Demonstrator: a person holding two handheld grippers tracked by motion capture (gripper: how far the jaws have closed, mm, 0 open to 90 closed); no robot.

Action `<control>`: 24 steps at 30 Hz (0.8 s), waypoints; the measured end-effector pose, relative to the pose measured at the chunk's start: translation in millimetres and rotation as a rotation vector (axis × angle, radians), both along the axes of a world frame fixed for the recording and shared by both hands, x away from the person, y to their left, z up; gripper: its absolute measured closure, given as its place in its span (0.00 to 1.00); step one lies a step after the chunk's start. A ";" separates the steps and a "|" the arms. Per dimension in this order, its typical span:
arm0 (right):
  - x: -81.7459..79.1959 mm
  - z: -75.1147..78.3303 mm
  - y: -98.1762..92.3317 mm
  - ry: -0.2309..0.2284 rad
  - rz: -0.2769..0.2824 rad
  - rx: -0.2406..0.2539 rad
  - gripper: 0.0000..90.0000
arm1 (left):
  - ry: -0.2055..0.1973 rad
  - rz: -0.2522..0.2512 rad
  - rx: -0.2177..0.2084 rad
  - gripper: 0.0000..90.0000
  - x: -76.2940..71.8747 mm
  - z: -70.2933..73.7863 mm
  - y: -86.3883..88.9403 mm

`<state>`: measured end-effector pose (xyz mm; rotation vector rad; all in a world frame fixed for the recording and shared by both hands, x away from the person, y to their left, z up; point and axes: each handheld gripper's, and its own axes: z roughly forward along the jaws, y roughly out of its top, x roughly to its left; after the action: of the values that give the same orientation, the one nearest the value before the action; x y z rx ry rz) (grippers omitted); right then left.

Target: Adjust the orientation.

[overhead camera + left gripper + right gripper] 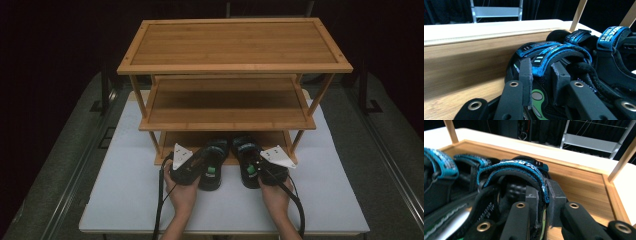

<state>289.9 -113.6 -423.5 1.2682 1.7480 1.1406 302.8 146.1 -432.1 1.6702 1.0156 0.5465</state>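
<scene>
Black sandals (230, 162), heels behind hands

A three-tier bamboo shoe rack (234, 45) stands at the centre of a white bench (125, 195), its bare top shelf toward 12 o'clock. A grey metal frame (496, 11) sits beyond, against a dark backdrop.
</scene>
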 end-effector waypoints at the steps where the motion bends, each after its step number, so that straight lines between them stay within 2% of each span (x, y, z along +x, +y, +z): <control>1: 1.2 -0.5 -0.2 0.006 0.010 -0.002 0.89 | 0.001 -0.001 -0.002 0.82 0.2 0.3 -0.4; 5: 3.1 -2.6 0.2 0.017 -0.009 0.003 0.89 | -0.002 0.003 0.000 0.81 0.2 0.1 -2.4; 9: 5.2 -3.0 1.4 0.027 -0.006 -0.007 0.87 | -0.007 0.001 0.007 0.79 -0.4 0.2 -2.1; 13: 6.8 -3.4 -3.6 0.043 -0.007 -0.013 0.83 | 0.002 -0.017 0.007 0.73 -0.6 0.2 -0.8; 18: 7.4 -2.4 -5.2 0.050 0.044 -0.040 0.77 | 0.020 -0.045 -0.004 0.66 0.1 0.4 1.2; 24: 10.1 -1.1 -11.3 0.073 0.096 -0.019 0.68 | 0.039 -0.093 -0.006 0.58 -0.1 2.9 4.8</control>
<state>300.0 -124.9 -424.6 1.2404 1.8874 1.1408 302.8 150.9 -429.2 1.7195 0.9611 0.4503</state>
